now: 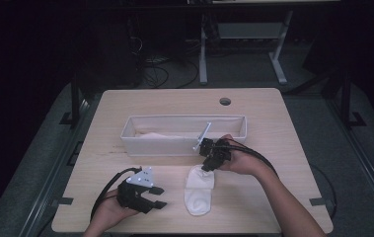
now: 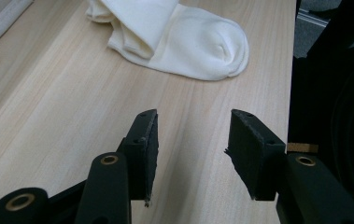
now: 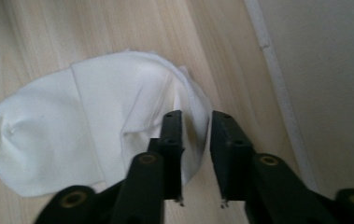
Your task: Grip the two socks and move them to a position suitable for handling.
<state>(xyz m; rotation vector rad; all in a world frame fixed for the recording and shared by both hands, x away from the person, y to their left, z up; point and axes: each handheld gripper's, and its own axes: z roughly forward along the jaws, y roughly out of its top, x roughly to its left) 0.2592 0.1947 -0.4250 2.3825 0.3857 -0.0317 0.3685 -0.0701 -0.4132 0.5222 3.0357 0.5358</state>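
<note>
At the near edge of the table (image 1: pixel 253 217), you are holding the left gripper (image 1: pixel 156 196) just above bare wood, its jaws standing half apart with nothing between them. Just right of it, the sock (image 1: pixel 199 190) is lying flat, toe toward you and cuff toward the bin (image 1: pixel 183 134). Treat it as light, soft and limp: it is likely to sag and drag rather than lift as one piece. Your right gripper (image 3: pixel 197 156) is hanging over the cuff with its jaws narrow and one edge of the cuff lying in the gap; whether the pads are pressing cannot be told. Take hold at the cuff, where the fabric is doubled. Beyond it, the bin's near wall is standing close, so lift before you are carrying forward. Left and right of the sock, the table is giving open room.
</note>
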